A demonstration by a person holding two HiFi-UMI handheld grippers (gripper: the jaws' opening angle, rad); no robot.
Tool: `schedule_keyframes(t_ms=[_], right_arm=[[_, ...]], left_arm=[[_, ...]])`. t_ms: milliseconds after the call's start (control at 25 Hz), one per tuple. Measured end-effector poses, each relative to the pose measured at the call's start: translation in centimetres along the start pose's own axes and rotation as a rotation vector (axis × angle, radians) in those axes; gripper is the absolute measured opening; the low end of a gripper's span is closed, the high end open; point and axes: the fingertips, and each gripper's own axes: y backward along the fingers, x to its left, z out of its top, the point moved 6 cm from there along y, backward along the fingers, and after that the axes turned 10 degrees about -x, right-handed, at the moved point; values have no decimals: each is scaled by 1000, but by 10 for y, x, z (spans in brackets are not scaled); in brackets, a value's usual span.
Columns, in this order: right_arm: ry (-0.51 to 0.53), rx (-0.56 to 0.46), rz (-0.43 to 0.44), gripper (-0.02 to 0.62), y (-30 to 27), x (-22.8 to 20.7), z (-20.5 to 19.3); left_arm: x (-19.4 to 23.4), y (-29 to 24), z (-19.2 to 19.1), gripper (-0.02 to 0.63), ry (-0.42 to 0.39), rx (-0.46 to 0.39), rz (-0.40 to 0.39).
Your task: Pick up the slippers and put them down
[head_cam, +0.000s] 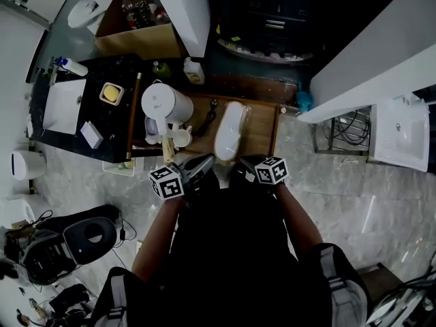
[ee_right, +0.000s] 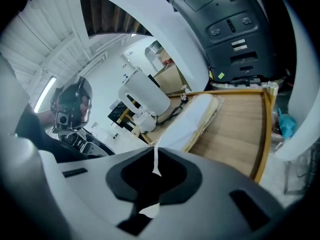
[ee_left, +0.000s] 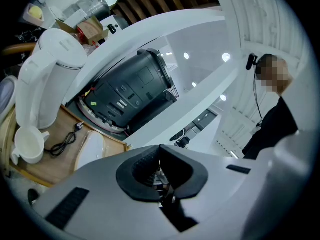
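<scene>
Our right gripper (ee_right: 154,153) pinches a sliver of wrap from the slippers (ee_right: 195,115), which lie at 1 o'clock. Our left gripper (ee_left: 159,150) is closed and empty. In the head view, both sets of tips are too dark to read.

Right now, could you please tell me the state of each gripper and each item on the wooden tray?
left gripper: shut, empty.
right gripper: shut on the wrapper edge of the slippers.
slippers: wrapped, lying along the wooden tray, near end pinched.
kettle: upright, lid closed.
cup: upright, looks empty.
power cord: loose on the tray, plug free.
</scene>
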Motion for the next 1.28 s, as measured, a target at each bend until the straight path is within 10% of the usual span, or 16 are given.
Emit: schedule_keyframes(t_ms=[1280], right_arm=[[-319,-7,-83,218,-54,-44,-31]], left_arm=[[12,4,16,12,26,38,-16]])
